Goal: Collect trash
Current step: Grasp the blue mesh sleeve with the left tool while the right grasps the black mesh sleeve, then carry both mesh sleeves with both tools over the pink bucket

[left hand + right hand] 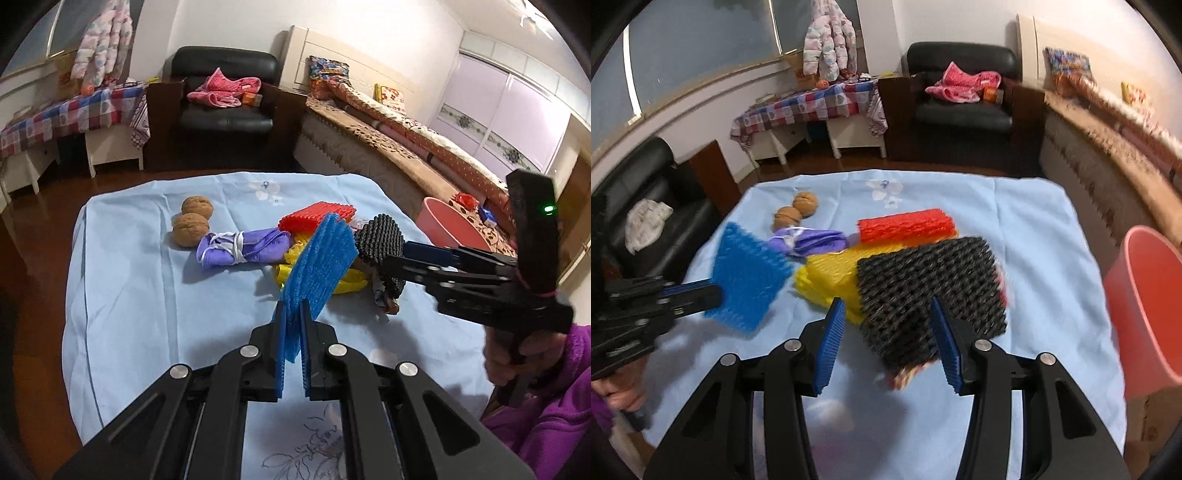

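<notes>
My left gripper (pixel 293 328) is shut on a blue foam net (pixel 321 266) and holds it above the light blue cloth (pixel 147 302); it also shows in the right wrist view (pixel 746 280). My right gripper (pixel 886 325) is open, its jaws on either side of a black foam net (pixel 923 295), which looks lifted off the cloth over a patterned wrapper (pixel 905 374). Whether the pads touch it I cannot tell. A yellow foam net (pixel 831 277), a red foam net (pixel 905 225), a tied purple cloth bundle (pixel 809 240) and two walnuts (pixel 796 210) lie on the cloth.
A pink bucket (pixel 1145 306) stands to the right of the table, by the bed (pixel 406 140). A black armchair (pixel 964 96) and a table with a checked cover (pixel 812 107) stand at the back. A black sofa (pixel 646 206) is on the left.
</notes>
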### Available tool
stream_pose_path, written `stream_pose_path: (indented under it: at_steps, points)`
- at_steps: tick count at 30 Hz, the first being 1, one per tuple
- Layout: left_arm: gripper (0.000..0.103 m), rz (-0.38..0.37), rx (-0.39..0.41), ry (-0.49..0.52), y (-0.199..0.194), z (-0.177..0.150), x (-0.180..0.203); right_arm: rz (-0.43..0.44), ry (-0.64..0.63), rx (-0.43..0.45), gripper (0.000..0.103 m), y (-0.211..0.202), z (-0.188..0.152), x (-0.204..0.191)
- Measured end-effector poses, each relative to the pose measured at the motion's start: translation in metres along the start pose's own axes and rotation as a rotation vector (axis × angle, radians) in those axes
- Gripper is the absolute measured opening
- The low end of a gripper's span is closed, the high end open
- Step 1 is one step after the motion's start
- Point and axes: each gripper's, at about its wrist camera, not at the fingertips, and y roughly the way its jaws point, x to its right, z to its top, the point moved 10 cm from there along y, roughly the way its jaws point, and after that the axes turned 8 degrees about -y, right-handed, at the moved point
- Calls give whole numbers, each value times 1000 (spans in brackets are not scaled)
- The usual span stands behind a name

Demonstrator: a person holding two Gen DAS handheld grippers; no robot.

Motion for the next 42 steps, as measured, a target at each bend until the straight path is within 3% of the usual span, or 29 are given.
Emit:
stream_pose_path:
  at_steps: [4, 9, 11, 22, 32, 42]
  points:
    - [6, 3, 0, -23, -2, -3, 1, -2, 41, -55, 48, 8, -15, 15]
    - [6, 0, 2, -24, -1, -5, 7, 40, 90, -78, 14, 1, -31, 29]
    - [6, -5, 4, -23, -1, -5, 12, 46, 102, -68, 9, -4, -35, 31]
    - [6, -12, 30, -37, -2, 3, 42, 70, 120, 66, 8, -61, -24, 49]
    - [6, -18, 36, -41, 9, 15, 78, 68, 160, 135, 8, -87, -24, 76]
    - [6, -69, 51, -19, 34, 37, 139, -7, 254, 185, 8, -106, -35, 141]
